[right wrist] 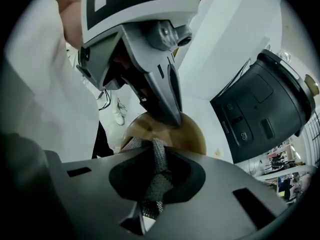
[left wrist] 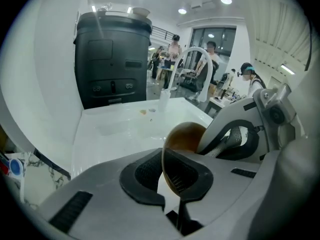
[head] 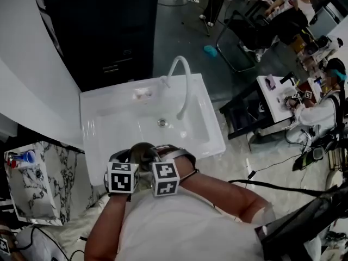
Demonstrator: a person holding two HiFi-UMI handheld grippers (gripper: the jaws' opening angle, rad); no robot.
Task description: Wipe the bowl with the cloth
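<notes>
Glossy brown bowl [left wrist: 186,136]. Grey cloth [right wrist: 159,176] with a fine mesh weave. White sink [head: 109,118] and white tap [head: 185,86], with a black cabinet [head: 103,31] behind. The left gripper [left wrist: 169,169] and right gripper [right wrist: 155,184] are pale grey with black fingers [left wrist: 145,176]. Their cubes [head: 122,177] are white, printed with black squares.
</notes>
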